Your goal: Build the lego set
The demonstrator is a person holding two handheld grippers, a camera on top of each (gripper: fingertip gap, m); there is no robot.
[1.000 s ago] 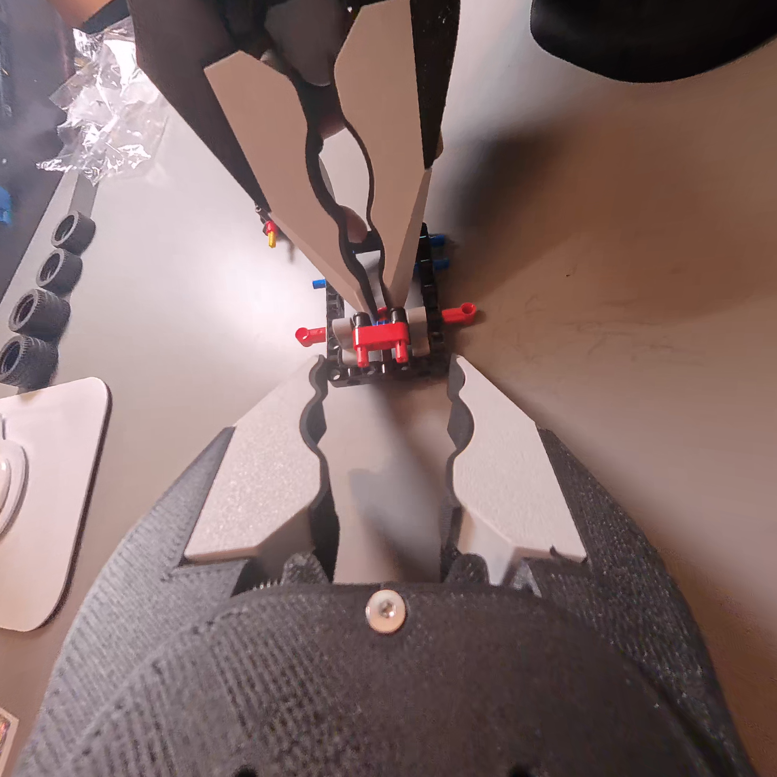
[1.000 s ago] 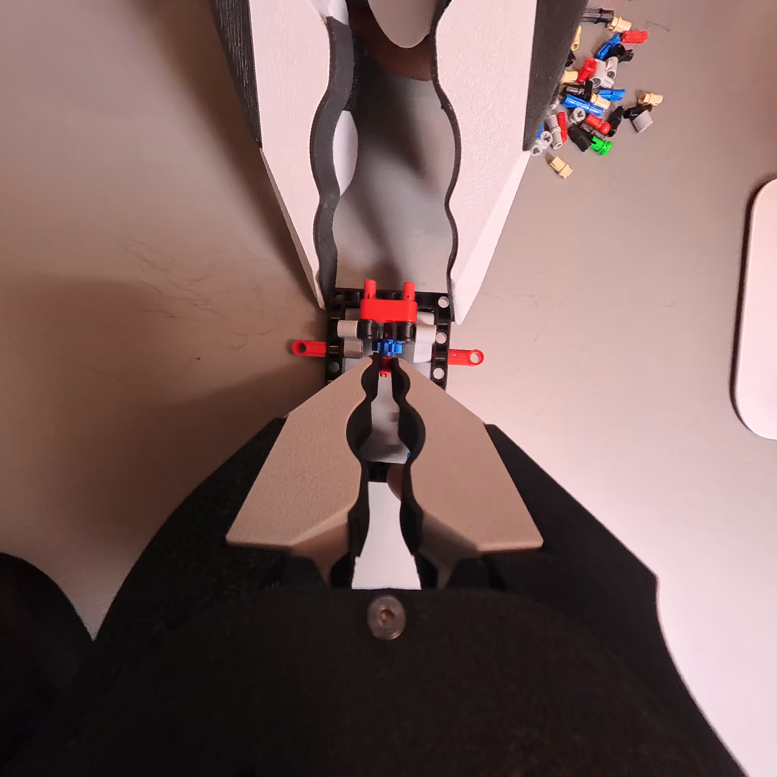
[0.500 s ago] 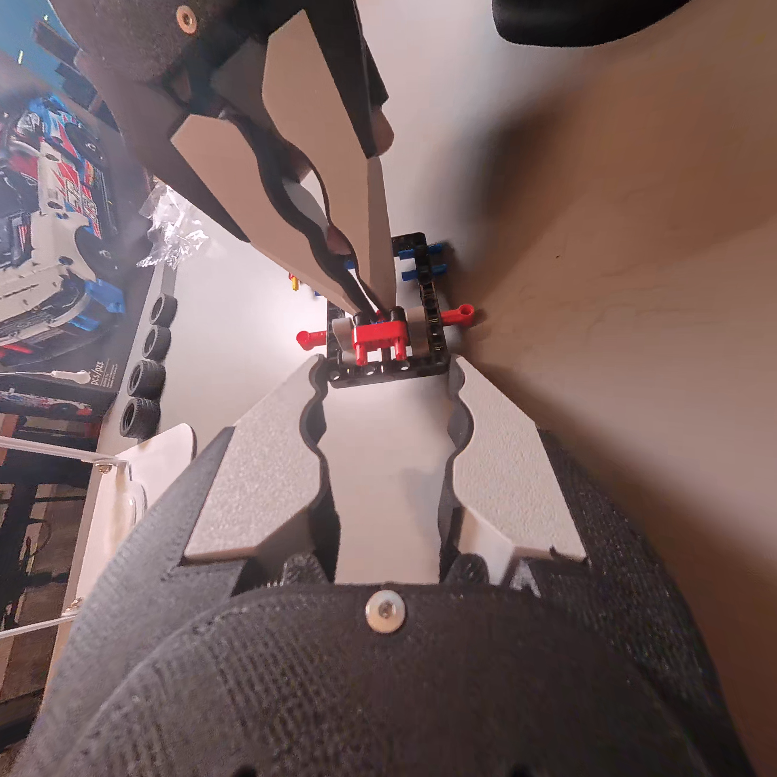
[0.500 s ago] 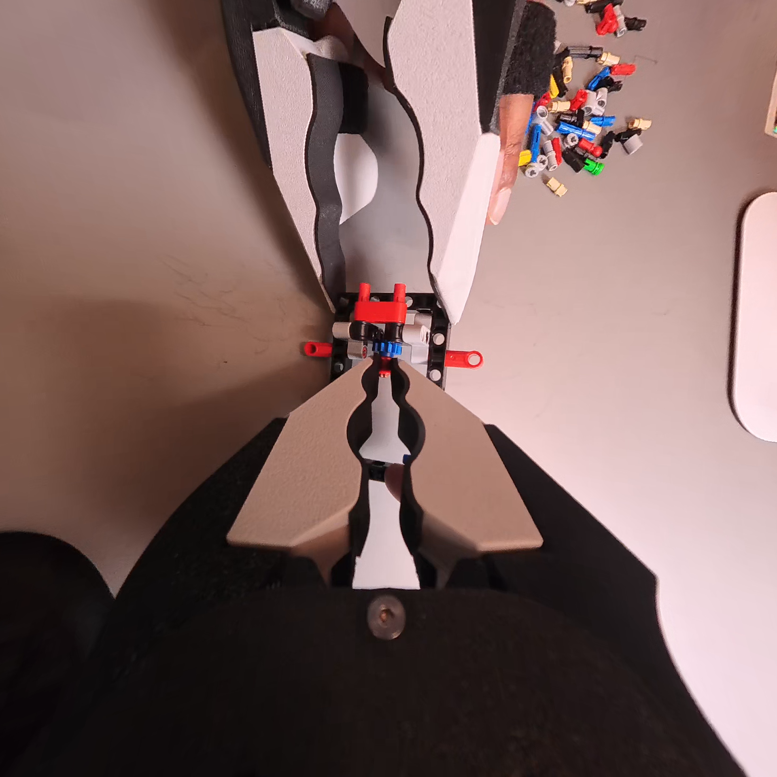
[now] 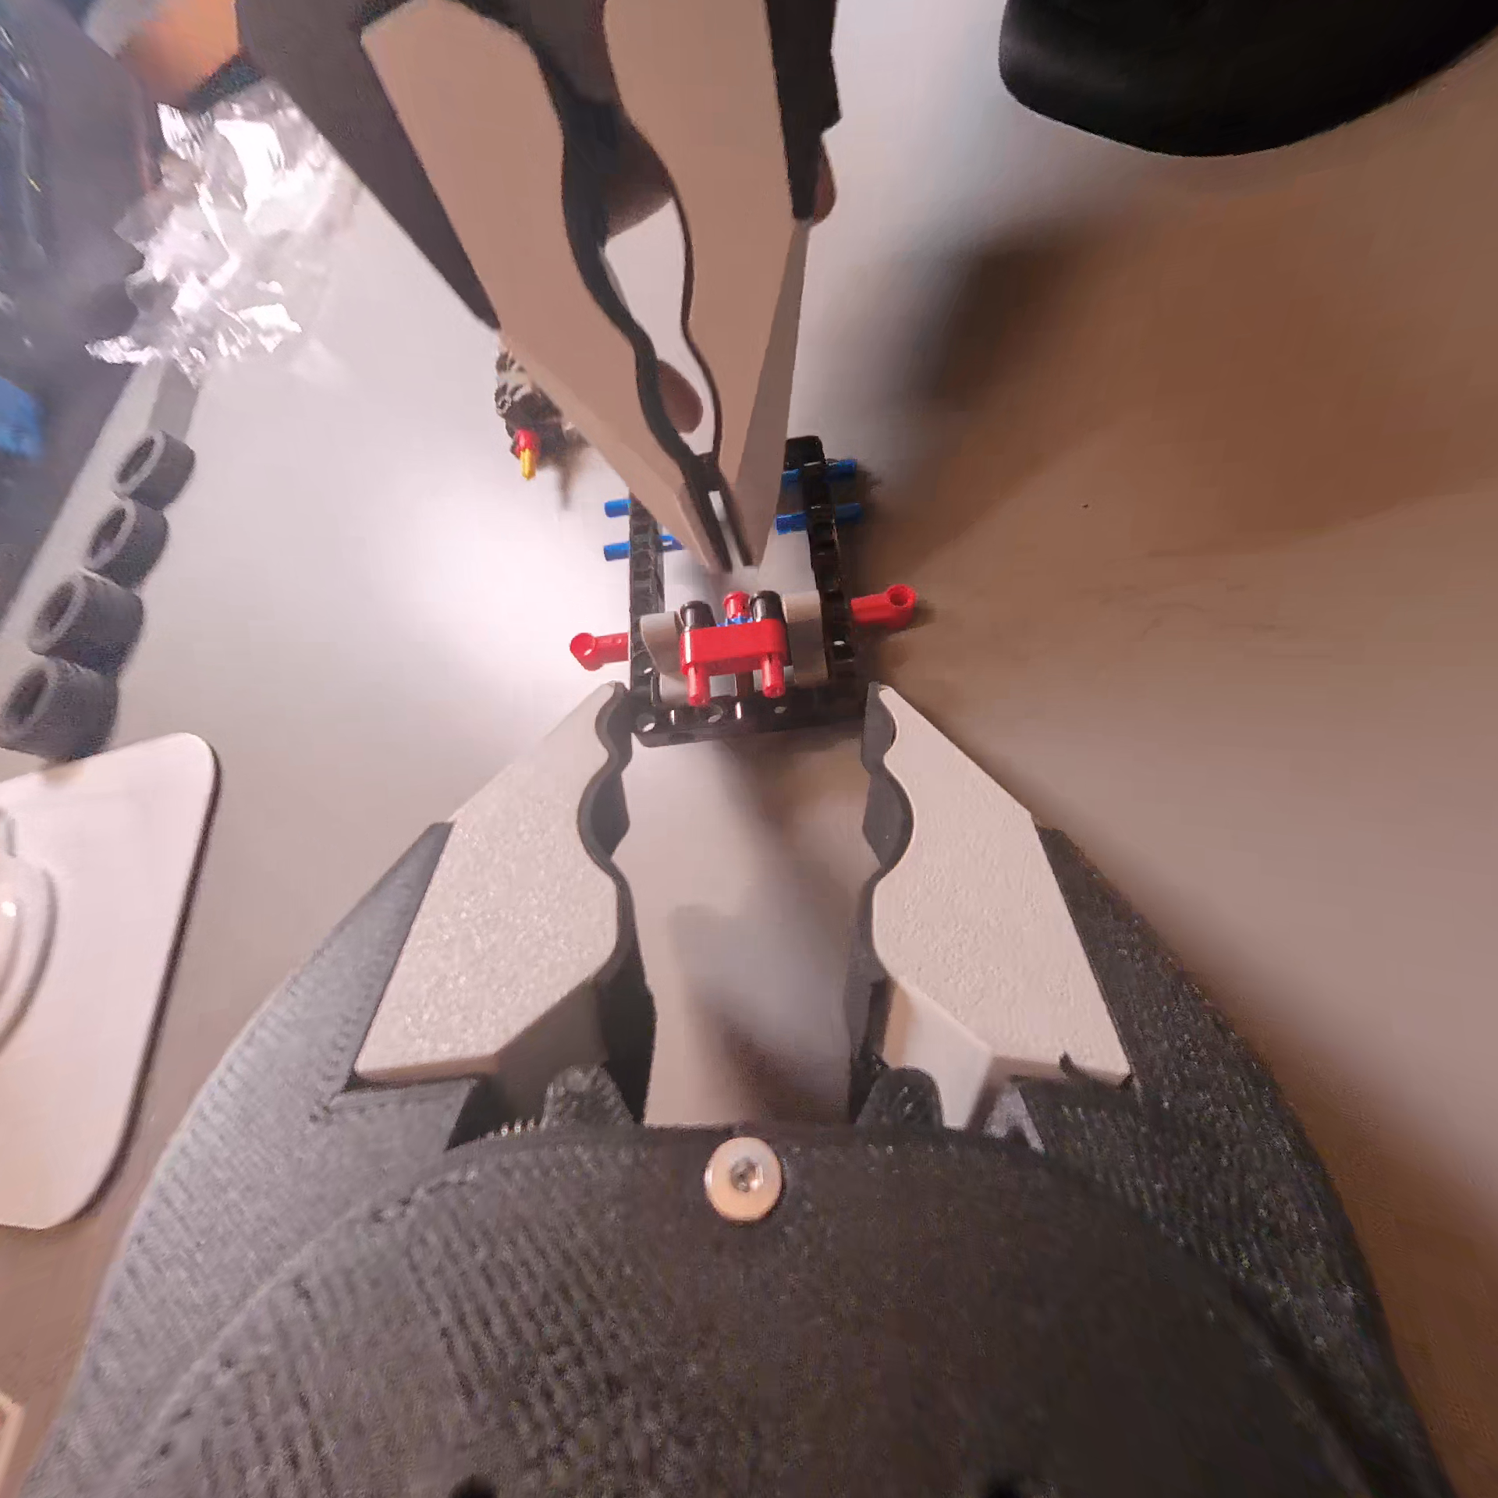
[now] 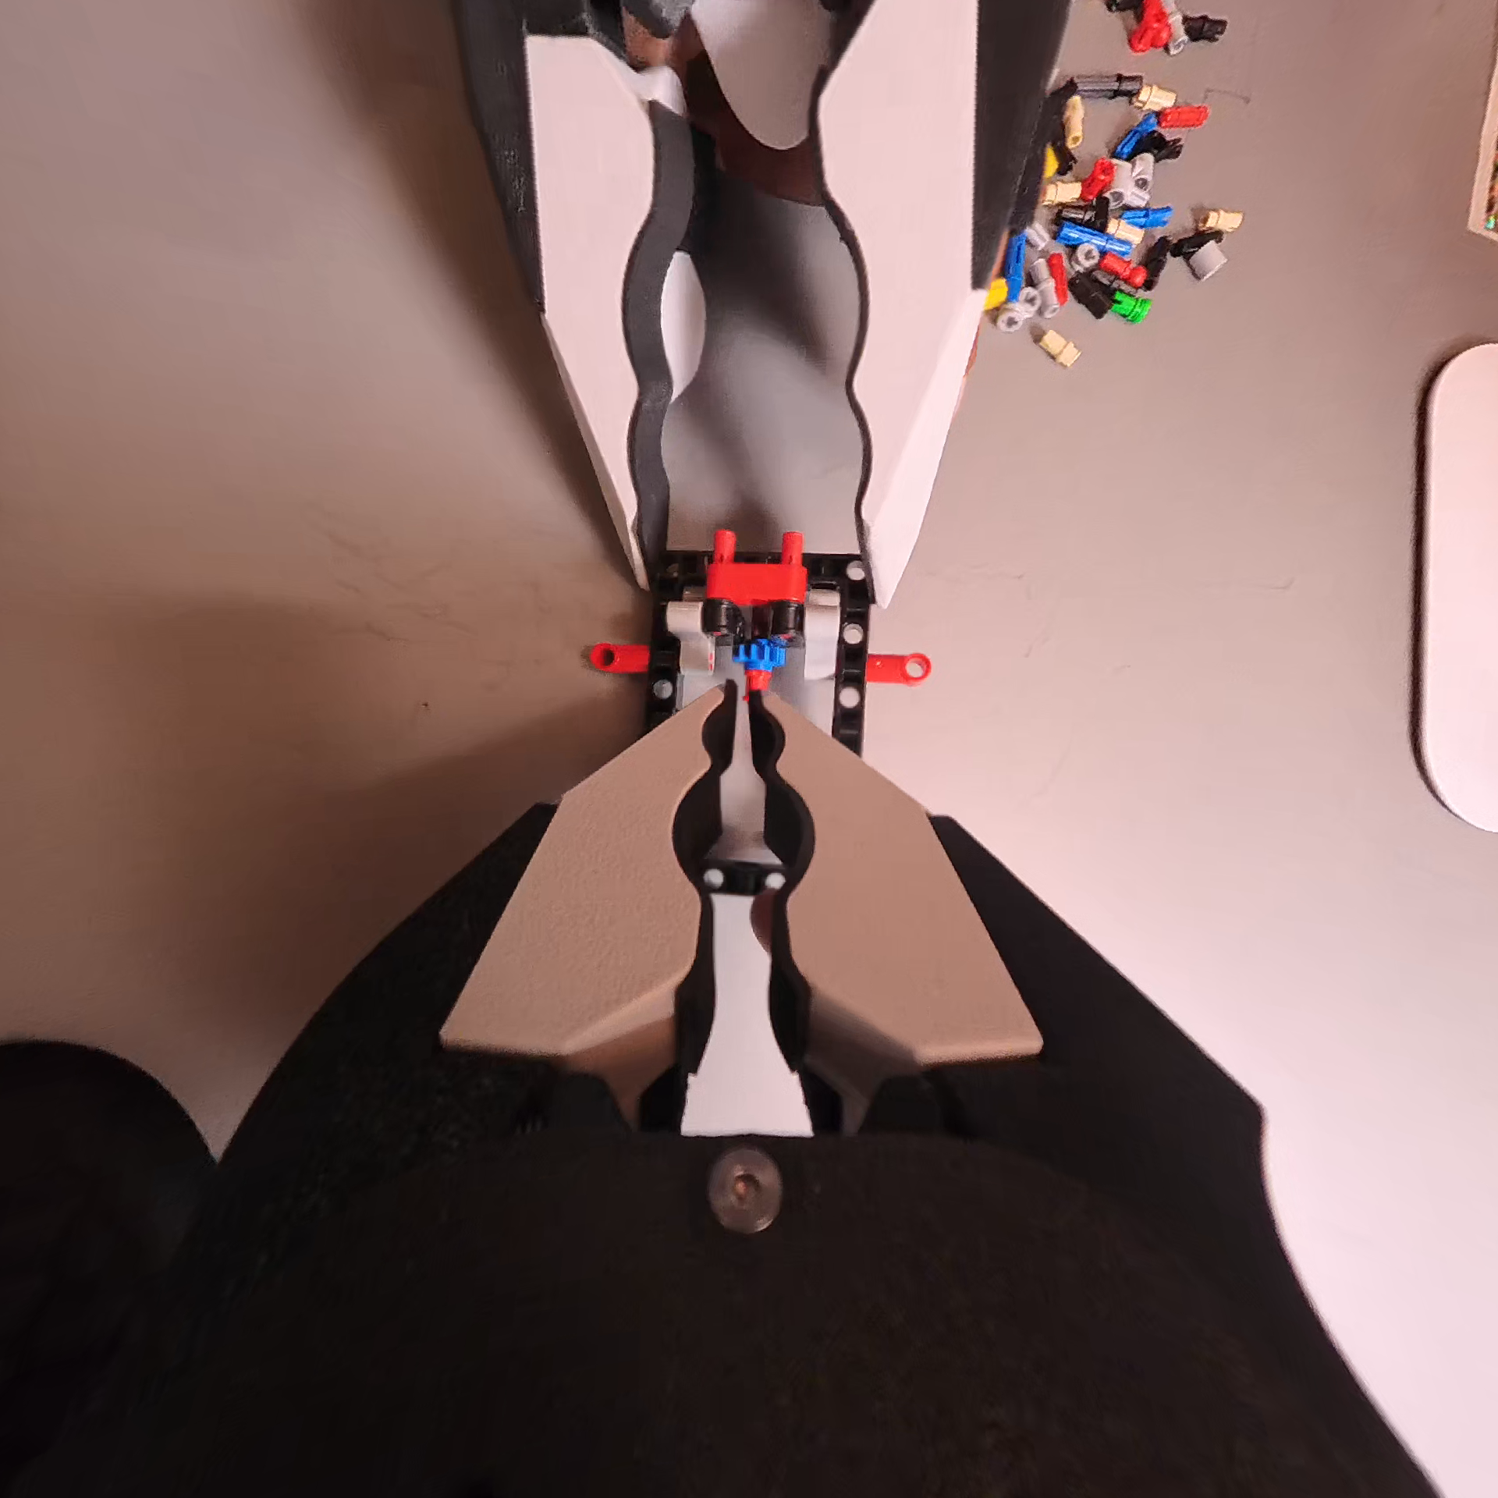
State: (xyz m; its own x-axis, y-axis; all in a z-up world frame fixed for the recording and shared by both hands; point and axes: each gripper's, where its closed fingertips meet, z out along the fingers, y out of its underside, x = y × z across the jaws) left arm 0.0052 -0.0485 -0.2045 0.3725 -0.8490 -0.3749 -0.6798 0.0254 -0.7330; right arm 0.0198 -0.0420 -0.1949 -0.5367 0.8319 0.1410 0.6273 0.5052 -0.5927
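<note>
A black lego frame [image 5: 746,717] lies flat on the tan table, with a red connector [image 5: 729,644], grey pieces, red side pins and blue pins on it. My left gripper [image 5: 746,701] is shut on the frame's near end, one fingertip at each corner. In the right wrist view it [image 6: 758,588] grips the frame's [image 6: 851,648] far end. My right gripper [image 6: 746,701] is shut to a narrow slit. Its tips sit at the end of a short red axle behind a blue gear [image 6: 758,652]. In the left wrist view it [image 5: 729,559] reaches down inside the frame, just short of the red connector.
Several black tyres [image 5: 81,616] line the left edge by a crumpled clear bag [image 5: 219,267] and a white board [image 5: 89,932]. A small black part with a yellow pin [image 5: 527,421] lies beyond the frame. A pile of loose coloured pins [image 6: 1110,211] and a white pad [image 6: 1459,584] lie at the right. Both grippers' tips are close together, under 4 cm apart.
My right gripper has drawn back a little from the blue gear and red axle and stands more upright. My left gripper still holds the frame, which has barely moved.
</note>
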